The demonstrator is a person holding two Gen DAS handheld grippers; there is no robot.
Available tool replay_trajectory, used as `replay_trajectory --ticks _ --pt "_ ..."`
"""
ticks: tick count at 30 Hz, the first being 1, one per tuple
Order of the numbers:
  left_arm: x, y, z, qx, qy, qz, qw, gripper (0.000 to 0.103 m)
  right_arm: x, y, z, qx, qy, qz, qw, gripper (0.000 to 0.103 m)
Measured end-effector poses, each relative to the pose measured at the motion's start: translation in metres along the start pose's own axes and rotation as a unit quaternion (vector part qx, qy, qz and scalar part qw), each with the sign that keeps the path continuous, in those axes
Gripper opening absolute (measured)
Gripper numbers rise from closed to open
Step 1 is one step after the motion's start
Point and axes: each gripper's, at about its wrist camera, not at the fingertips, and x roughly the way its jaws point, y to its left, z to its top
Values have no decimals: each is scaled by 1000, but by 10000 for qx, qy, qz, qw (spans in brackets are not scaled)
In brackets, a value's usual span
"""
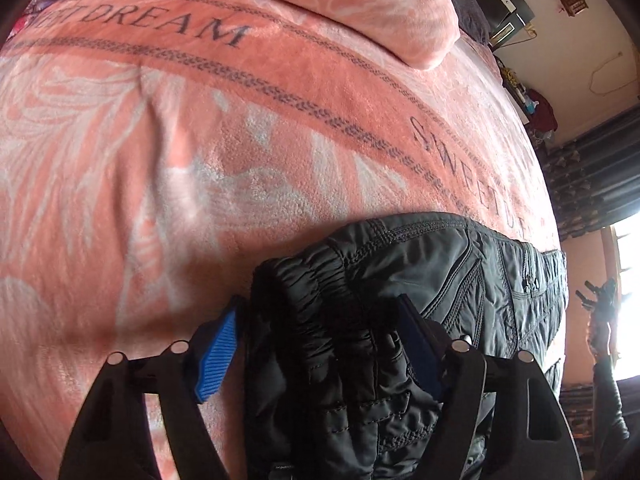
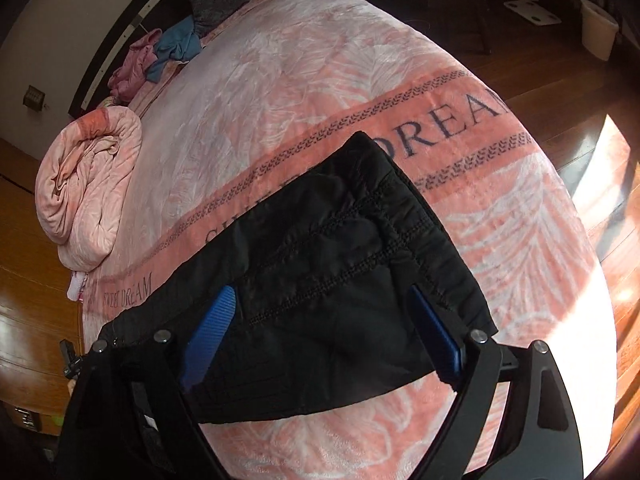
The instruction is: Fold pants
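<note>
My left gripper (image 1: 320,344): two blue pads spread wide, the bunched elastic end of the one pair of black pants (image 1: 400,288) between them; I cannot tell whether either pad presses the cloth. My right gripper (image 2: 324,336): jaws likewise wide apart, a quilted fold of the pants (image 2: 320,248) lying between the pads, contact unclear. Pants count: one, folded, resting on the pink blanket (image 2: 320,92) near its lettered stripe. Beyond: one rolled pink quilt (image 2: 88,184) at the bed's side, three loose garments (image 2: 176,48) (pink, blue, grey) at the far edge. Wood floor (image 2: 600,160) around.
</note>
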Motion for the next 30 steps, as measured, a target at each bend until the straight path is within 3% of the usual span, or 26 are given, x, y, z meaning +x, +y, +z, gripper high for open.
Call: replay_trajectory --ticks 2,5,12,13,14,15,16,17,23,27,30 --pt "2 -5 1 15 -43 27 10000 53 17 -10 27 -34 40 -178 9998 88" --pt "4 -10 2 85 -56 106 9999 44 45 -22 57 -58 164 -351 9992 88" --pt "7 -1 3 -194 -58 111 9997 42 92 -26 86 -293 449 -215 9983 88" --pt "7 -2 3 -207 -77 154 9996 41 96 -24 87 -348 485 -170 9981 78" --pt "7 -4 2 -213 -98 217 9995 38 100 -24 87 -376 561 -34 9977 56" --pt "8 -6 2 -240 -123 270 9993 36 102 -21 85 -415 617 -107 9972 46" --pt "6 -7 1 -274 -177 298 9990 31 100 -20 84 -493 579 -189 9969 27" --pt "3 -9 0 -304 -228 325 9987 25 95 -20 83 -520 556 -135 9970 12" --pt "-21 -25 -5 -314 -604 567 9961 19 25 -5 67 -593 -109 38 9982 9" --pt "-53 -41 -8 -308 -873 405 9949 18 -31 11 52 -655 -354 -4 9972 7" --pt "-82 -52 -15 -262 -1051 258 9938 9 -78 19 35 -645 -569 -15 9963 7"
